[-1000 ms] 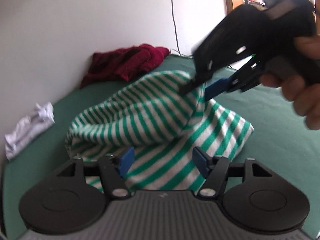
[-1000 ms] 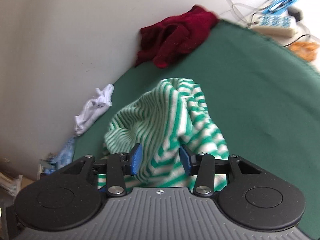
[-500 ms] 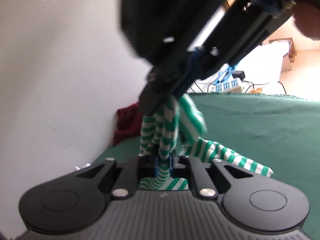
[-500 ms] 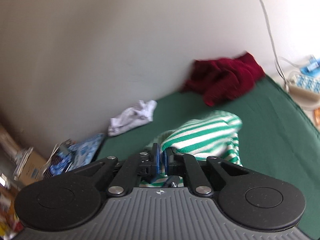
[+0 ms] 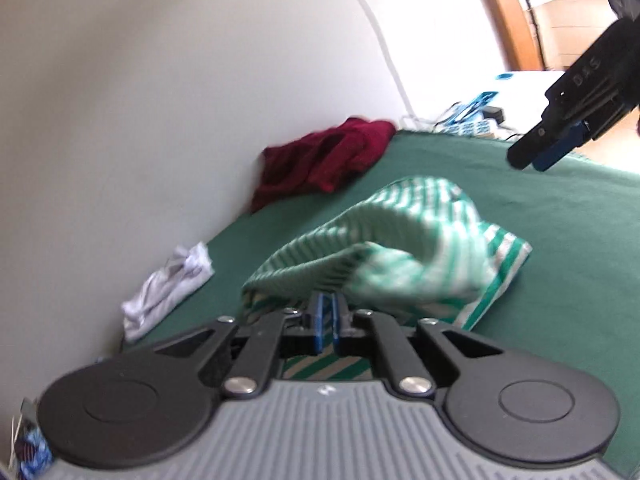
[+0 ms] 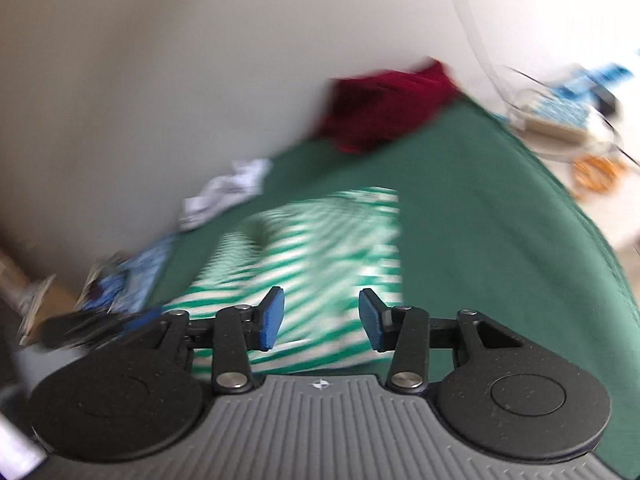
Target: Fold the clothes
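The green-and-white striped garment [image 5: 404, 248] lay bunched in a loose heap on the green bed cover [image 5: 560, 264], nearer the camera than the crumpled dark red garment [image 5: 324, 160] that sat against the wall, with a small white cloth [image 5: 168, 288] off to the heap's left by the same wall. The left gripper [image 5: 326, 316] was pinched narrow on a fold of the striped fabric at the heap's near edge, its blue pads pressed together with cloth between them. The right gripper [image 6: 322, 318] had just been opening; its jaws stood apart with striped cloth showing behind the gap but nothing pressed between the pads, and in the left wrist view it hung in the air beyond the heap, clear of the fabric [image 5: 552, 152]. The fold looked barely begun, since the garment was still a lump rather than a flat shape. With only one corner held, a lift or pull by the left hand would probably drag the whole bundle across the cover instead of spreading it, and the layers could twist further. The pinch might also have caught more than one layer, which would keep the garment from opening out. The right wrist view was heavily blurred, so a hasty regrasp there could easily land on the wrong edge.
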The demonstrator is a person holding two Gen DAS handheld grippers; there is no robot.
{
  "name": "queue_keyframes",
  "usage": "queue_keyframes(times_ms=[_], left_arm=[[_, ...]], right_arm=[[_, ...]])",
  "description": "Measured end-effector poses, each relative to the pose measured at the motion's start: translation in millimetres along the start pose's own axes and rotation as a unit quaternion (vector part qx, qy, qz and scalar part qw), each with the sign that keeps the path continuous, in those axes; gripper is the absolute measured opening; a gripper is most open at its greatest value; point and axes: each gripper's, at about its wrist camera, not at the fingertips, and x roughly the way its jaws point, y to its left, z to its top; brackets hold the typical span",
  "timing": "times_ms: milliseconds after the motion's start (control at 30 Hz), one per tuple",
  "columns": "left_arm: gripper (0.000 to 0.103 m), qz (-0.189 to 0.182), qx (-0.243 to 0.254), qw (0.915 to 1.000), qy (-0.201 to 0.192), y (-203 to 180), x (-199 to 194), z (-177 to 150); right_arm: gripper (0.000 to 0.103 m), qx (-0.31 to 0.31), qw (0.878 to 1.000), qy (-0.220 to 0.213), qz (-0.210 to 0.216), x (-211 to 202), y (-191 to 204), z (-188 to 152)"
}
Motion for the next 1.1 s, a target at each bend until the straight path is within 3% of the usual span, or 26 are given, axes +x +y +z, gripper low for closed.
queue_keyframes(times_ms=[133, 200, 233, 300, 367, 467, 600, 633, 733, 833, 900, 933, 967, 1033, 1067, 1100], left_arm=[[0.004, 0.012, 0.025, 0.9991, 0.033, -1, 8, -10], [0.012, -0.004, 0.049, 0.9984, 0.027, -10, 4, -10], [0.023, -0.015, 0.068, 0.9974, 0.019, -20, -1, -12], [0.041, -0.019, 0.113, 0.9934, 0.000, -43, -6, -17], [0.065, -0.009, 0.164, 0.9862, -0.021, -68, -7, -23], [0.084, 0.007, 0.202, 0.9784, -0.043, -90, -4, -28], [0.092, 0.027, 0.229, 0.9709, -0.064, -109, 3, -32], [0.094, 0.022, 0.223, 0.9722, -0.066, -110, 3, -32], [0.090, 0.016, 0.206, 0.9771, -0.050, -110, 8, -30], [0.070, 0.004, 0.182, 0.9831, -0.023, -106, 16, -29], [0.047, -0.005, 0.161, 0.9869, -0.002, -101, 23, -28], [0.023, -0.010, 0.150, 0.9887, 0.009, -97, 27, -28], [0.012, -0.015, 0.138, 0.9902, 0.020, -94, 31, -27], [0.011, -0.014, 0.119, 0.9927, 0.015, -85, 30, -24], [0.010, -0.009, 0.115, 0.9933, 0.003, -81, 25, -22], [0.010, -0.008, 0.104, 0.9945, -0.005, -73, 20, -17]], right_arm=[[0.050, -0.015, 1.000, -0.002, 0.006, 42, -15, 21], [0.051, -0.020, 1.000, 0.003, -0.002, 65, -18, 32], [0.051, -0.013, 1.000, 0.011, 0.004, 75, -19, 36], [0.044, 0.012, 0.999, 0.037, 0.022, 89, -22, 42], [0.009, 0.008, 0.998, 0.057, 0.013, 97, -16, 46], [0.008, -0.014, 0.999, 0.045, -0.007, 82, 3, 51], [0.008, -0.038, 0.999, -0.011, 0.009, 40, 27, 51], [0.005, -0.044, 0.999, -0.024, 0.010, 31, 31, 49], [0.001, -0.060, 0.996, -0.058, 0.011, 7, 42, 41], [0.003, -0.079, 0.995, -0.060, -0.001, -1, 44, 35], [0.017, -0.077, 0.994, -0.058, -0.043, 5, 37, 32], [0.028, -0.062, 0.996, -0.045, -0.051, 11, 29, 32], [0.031, -0.045, 0.997, -0.030, -0.057, 16, 19, 31], [0.034, -0.008, 0.999, -0.008, -0.052, 24, 5, 26], [0.044, 0.005, 0.999, -0.001, -0.047, 28, 0, 24], [0.047, 0.016, 0.999, 0.005, -0.043, 33, -4, 22]])
